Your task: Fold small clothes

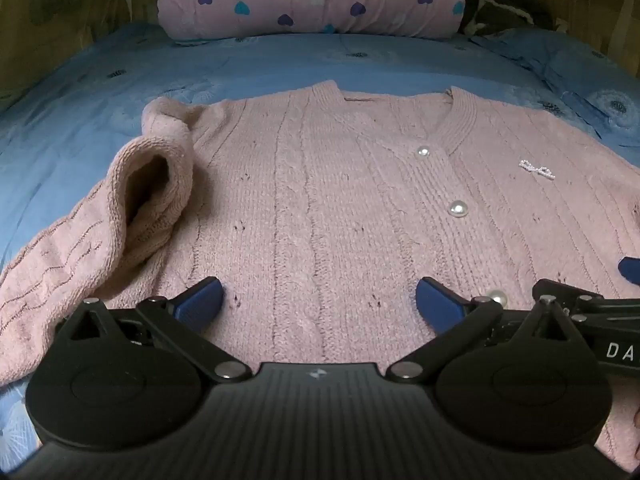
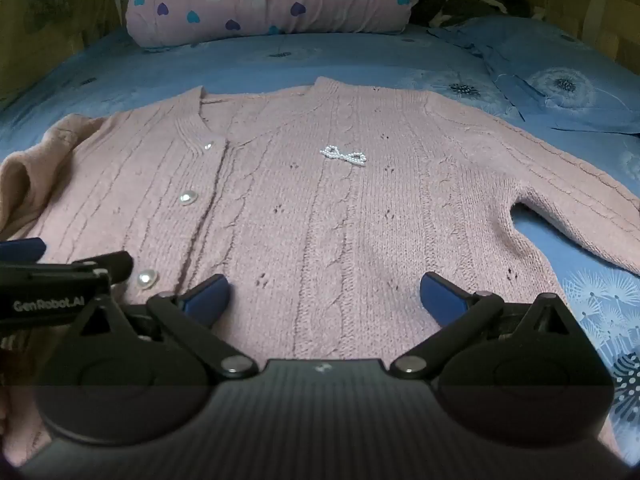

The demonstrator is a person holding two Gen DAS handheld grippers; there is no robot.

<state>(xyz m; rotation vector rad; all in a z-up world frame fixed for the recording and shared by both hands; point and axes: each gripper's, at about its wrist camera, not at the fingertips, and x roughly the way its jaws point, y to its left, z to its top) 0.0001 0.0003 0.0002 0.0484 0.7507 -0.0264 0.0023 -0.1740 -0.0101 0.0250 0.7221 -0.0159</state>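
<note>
- A pink cable-knit cardigan (image 2: pixel 328 216) is laid face up and buttoned on a blue bedsheet (image 1: pixel 100 92), neckline away from the cameras.
- The knit is judged soft, limp and light, likely to stretch and sag when lifted; a firm pinch through the full thickness at hem, shoulder or sleeve cuff is advised.
- Pearl buttons (image 1: pixel 459 209) and a beaded bow (image 2: pixel 343 155) are judged fragile and are best kept out of the grip.
- One sleeve (image 1: pixel 132 208) is bunched over itself on the left; the other sleeve (image 2: pixel 580 204) is spread flat to the right.
- The left gripper (image 1: pixel 319 298) is held with jaws wide apart, empty, low over the lower front panel.
- The right gripper (image 2: pixel 325 295) is likewise spread and empty, just beside it.
- A heart-print pillow (image 2: pixel 272 0) is noted at the bed's far end.
</note>
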